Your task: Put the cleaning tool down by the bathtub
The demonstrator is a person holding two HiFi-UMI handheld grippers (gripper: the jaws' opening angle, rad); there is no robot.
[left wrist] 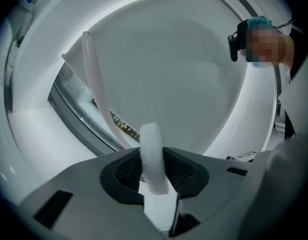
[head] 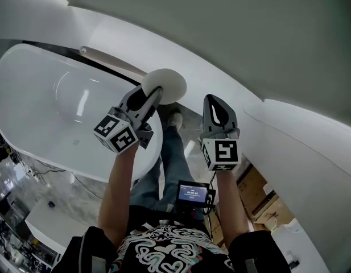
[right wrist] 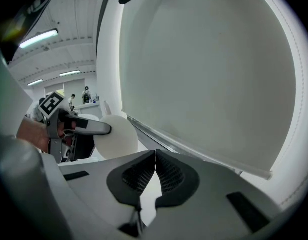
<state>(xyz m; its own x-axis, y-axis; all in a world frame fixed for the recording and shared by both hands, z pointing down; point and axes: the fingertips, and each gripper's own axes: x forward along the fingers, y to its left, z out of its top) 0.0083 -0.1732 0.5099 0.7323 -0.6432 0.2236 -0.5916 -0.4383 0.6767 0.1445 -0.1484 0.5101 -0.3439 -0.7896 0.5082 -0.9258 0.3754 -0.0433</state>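
Note:
The cleaning tool is a white round pad. My left gripper is shut on its edge and holds it in the air, just past the right end of the white bathtub. In the left gripper view the pad stands edge-on, pinched between the two dark pads of the left gripper. My right gripper hangs to the right of the pad and apart from it. In the right gripper view my right gripper is shut with nothing in it, and the pad shows at the left.
A beige rod lies along the foot of the curved white wall behind the tub. The person's leg and shoe stand on the floor beside the tub. A small screen hangs at the waist. Cardboard boxes sit at lower right.

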